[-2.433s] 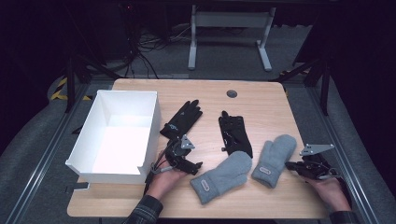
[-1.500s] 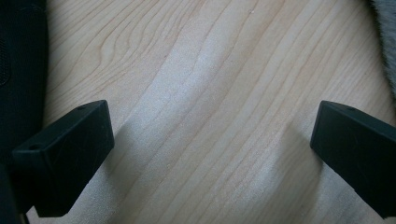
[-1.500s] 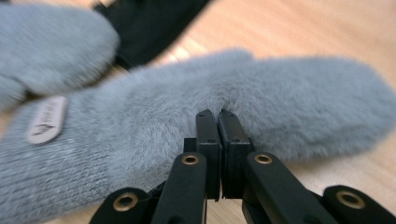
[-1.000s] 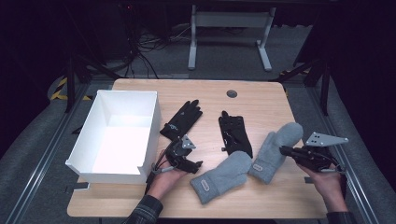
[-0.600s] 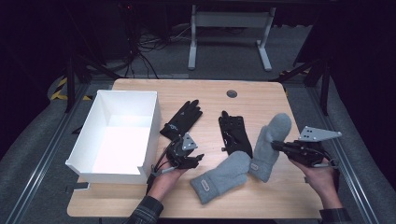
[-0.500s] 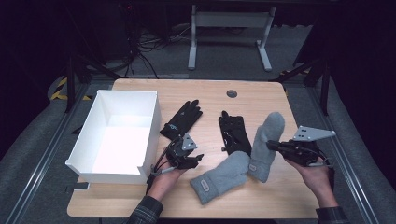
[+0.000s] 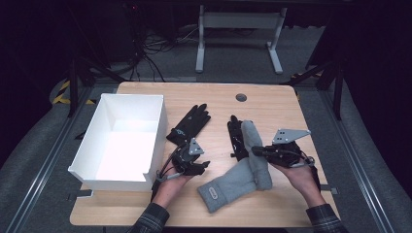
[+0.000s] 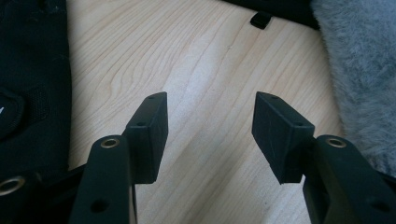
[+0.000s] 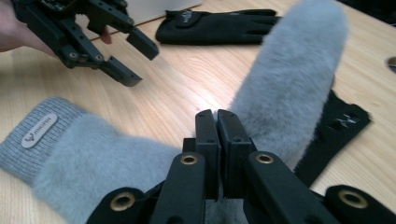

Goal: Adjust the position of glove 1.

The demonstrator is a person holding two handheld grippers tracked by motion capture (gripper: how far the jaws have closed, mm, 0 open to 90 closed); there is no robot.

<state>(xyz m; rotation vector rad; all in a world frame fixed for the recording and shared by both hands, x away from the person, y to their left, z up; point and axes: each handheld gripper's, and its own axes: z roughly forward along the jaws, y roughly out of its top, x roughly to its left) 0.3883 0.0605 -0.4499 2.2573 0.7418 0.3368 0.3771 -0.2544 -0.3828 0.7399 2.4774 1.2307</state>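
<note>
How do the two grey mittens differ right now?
The grey mitten on the table lies flat on the wood; the lifted grey mitten is pinched by the right gripper and stands up on edge. The flat one shows a small label on its cuff, while no label shows on the lifted one. The lifted one partly covers a black glove and its lower end rests against the flat mitten. Both are the same fuzzy grey.
</note>
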